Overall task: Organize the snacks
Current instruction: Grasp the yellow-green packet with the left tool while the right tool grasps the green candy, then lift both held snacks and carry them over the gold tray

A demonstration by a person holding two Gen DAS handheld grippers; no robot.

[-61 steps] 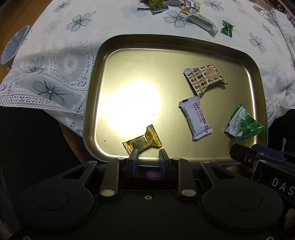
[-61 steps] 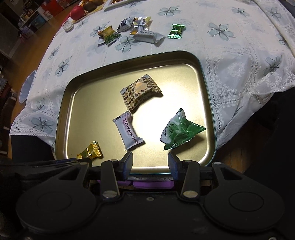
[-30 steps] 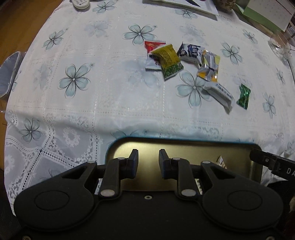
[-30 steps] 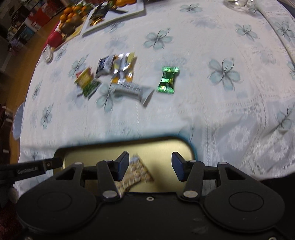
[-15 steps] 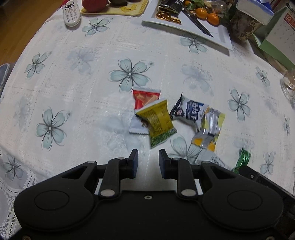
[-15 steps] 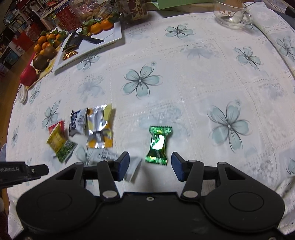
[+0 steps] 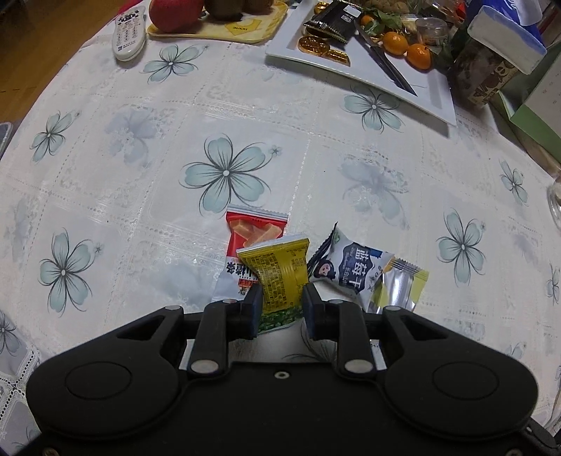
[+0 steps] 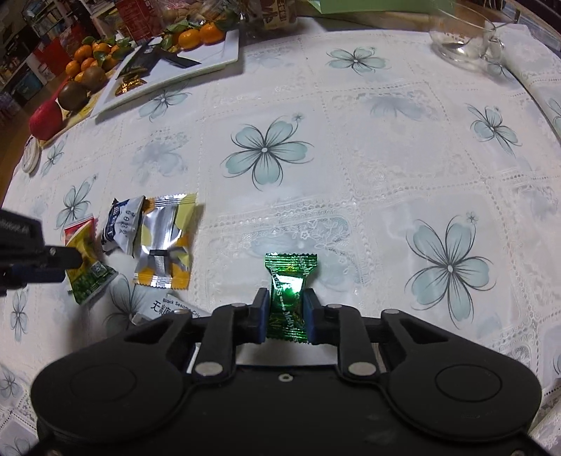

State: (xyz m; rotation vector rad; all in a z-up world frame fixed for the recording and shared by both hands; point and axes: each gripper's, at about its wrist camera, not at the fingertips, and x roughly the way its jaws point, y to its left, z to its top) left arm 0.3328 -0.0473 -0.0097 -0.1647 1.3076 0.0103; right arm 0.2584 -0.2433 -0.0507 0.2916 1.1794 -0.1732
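Observation:
My left gripper (image 7: 280, 301) is shut on a yellow and green snack packet (image 7: 278, 273), which lies over a red and white packet (image 7: 245, 238). A blue and white packet (image 7: 350, 266) and a silver and yellow packet (image 7: 399, 284) lie just right of it. My right gripper (image 8: 285, 308) is shut on a shiny green candy (image 8: 288, 291) on the tablecloth. In the right wrist view the left gripper's finger (image 8: 52, 261) touches the yellow packet (image 8: 86, 270), beside the blue packet (image 8: 121, 221), the silver packet (image 8: 164, 242) and a white sesame bar (image 8: 168, 308).
A white plate (image 7: 364, 70) with oranges, gold coins and a knife stands at the back. A remote (image 7: 128, 31), an apple on a yellow mat (image 7: 175, 14), jars and a green box (image 7: 536, 115) line the far edge. A glass cup (image 8: 463, 42) stands far right.
Both grippers moved from over the gold tray forward across the table to the loose snacks. The left has closed around the yellow packet and the right has closed on the green candy.

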